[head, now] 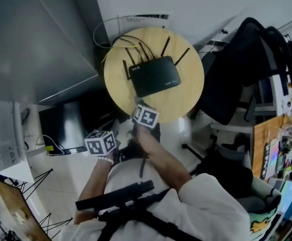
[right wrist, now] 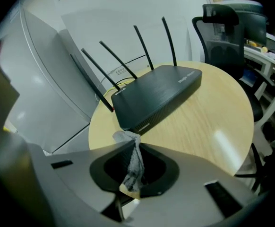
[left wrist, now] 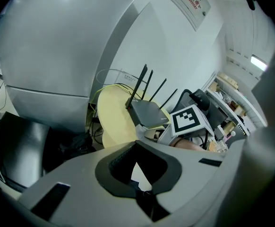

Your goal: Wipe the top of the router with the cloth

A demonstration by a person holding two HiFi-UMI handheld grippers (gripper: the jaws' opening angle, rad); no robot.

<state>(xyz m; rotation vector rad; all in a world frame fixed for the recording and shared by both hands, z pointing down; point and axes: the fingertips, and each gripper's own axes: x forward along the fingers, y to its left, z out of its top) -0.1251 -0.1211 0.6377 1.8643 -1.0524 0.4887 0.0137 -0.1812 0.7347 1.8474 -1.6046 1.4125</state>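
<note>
- Both grippers show mostly as their marker cubes in the head view, so their jaws can only be read from the gripper views.
- Little of the cloth (right wrist: 133,161) is free of the jaws: it is a thin, crumpled grey-white strip, and its lower end is lost in the dark recess.
- Whether the cloth's upper tuft touches the router (right wrist: 158,91) cannot be told; it ends just at the router's near corner.
- The right gripper (right wrist: 130,144) is clenched on the cloth, just short of the router's near edge and not over its top.
- The left gripper (left wrist: 136,144) is closed with nothing between its jaws. It is held off the worktop (head: 188,102), farther from the router than the right gripper.
- The router is a flat, black, wedge-shaped box with thin black antennas rising along its far edge. Small pale print on its top is too small to read.
- It lies slightly askew near the middle of the round, pale wood worktop.
- Thin cables (head: 105,34) loop beyond the router's far side, their ends out of sight past the worktop's rim.
</note>
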